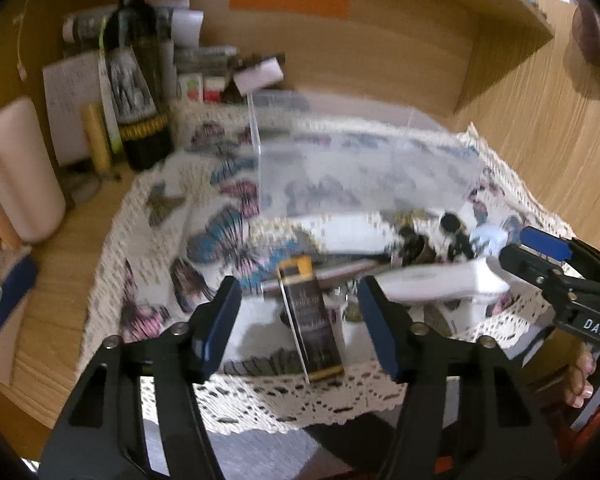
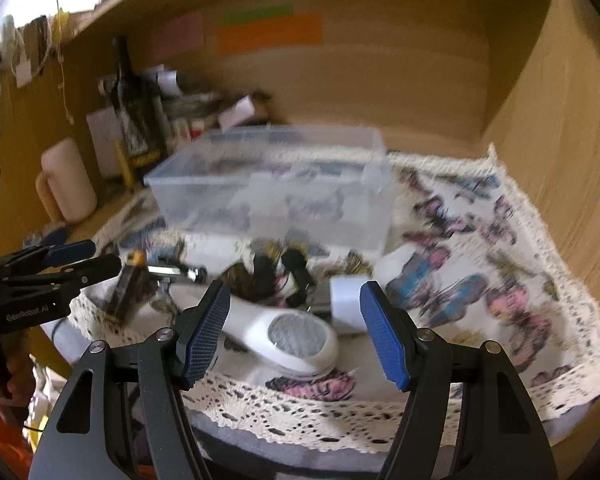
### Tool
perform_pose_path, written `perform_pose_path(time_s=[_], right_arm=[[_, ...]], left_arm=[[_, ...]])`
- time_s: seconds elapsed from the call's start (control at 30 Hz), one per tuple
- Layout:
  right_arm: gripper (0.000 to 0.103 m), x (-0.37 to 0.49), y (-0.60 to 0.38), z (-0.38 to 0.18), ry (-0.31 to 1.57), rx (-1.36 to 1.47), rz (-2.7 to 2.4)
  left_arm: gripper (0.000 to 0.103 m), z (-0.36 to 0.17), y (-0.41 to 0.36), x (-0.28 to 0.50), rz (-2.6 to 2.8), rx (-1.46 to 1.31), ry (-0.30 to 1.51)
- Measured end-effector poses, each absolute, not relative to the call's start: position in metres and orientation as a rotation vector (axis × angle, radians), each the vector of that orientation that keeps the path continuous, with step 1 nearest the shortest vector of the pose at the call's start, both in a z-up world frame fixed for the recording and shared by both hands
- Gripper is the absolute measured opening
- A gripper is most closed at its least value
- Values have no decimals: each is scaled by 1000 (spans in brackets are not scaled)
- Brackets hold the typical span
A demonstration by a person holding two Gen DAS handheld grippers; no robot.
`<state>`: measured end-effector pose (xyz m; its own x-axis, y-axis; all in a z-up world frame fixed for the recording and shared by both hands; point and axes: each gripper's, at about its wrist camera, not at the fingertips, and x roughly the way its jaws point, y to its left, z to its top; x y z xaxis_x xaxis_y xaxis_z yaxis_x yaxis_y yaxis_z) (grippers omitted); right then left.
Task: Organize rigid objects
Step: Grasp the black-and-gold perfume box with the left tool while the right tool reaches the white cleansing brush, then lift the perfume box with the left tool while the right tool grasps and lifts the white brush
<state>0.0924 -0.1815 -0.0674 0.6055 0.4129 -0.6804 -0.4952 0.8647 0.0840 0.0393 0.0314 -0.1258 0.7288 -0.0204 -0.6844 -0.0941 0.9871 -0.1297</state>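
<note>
At the table's near edge, the left tool [image 1: 298,316] gapes wide over a dark, gold-trimmed lighter [image 1: 314,320], gripping nothing; the right tool [image 2: 294,330], equally wide and empty, straddles a white handheld device [image 2: 284,332] on the butterfly-print cloth [image 2: 500,280]. Beyond lie a metal bar [image 2: 174,271], a white block [image 2: 348,300] and small dark oddments. Farther back, the clear plastic box [image 2: 276,188] appears empty, suggesting sorting has barely begun.

A white handheld device [image 2: 284,332], dark flat box [image 1: 314,320] and small clutter lie before an empty clear bin [image 2: 276,184].
</note>
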Motion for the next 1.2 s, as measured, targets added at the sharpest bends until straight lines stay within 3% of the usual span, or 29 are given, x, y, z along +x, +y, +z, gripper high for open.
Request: perform_pose_path(time_s=[0.1, 0.17, 0.27, 0.5, 0.93, 1.07, 1.2], right_arm=[[65, 97, -178, -80, 804, -116, 542], [65, 99, -177, -86, 828, -118, 550], [64, 100, -176, -96, 864, -124, 560], [50, 86, -179, -95, 883, -155, 610], [61, 105, -158, -111, 917, -187, 668], [46, 100, -158, -111, 887, -177, 668], [43, 96, -164, -107, 862, -160, 646]], left_arm=[[48, -138, 32, 43, 32, -179, 786], [35, -146, 32, 46, 35, -174, 801], [26, -153, 34, 47, 13, -189, 818], [23, -152, 36, 36, 25, -133, 813], [23, -156, 28, 50, 49, -99, 800], [21, -153, 29, 48, 38, -108, 794], [10, -143, 28, 45, 32, -105, 773]])
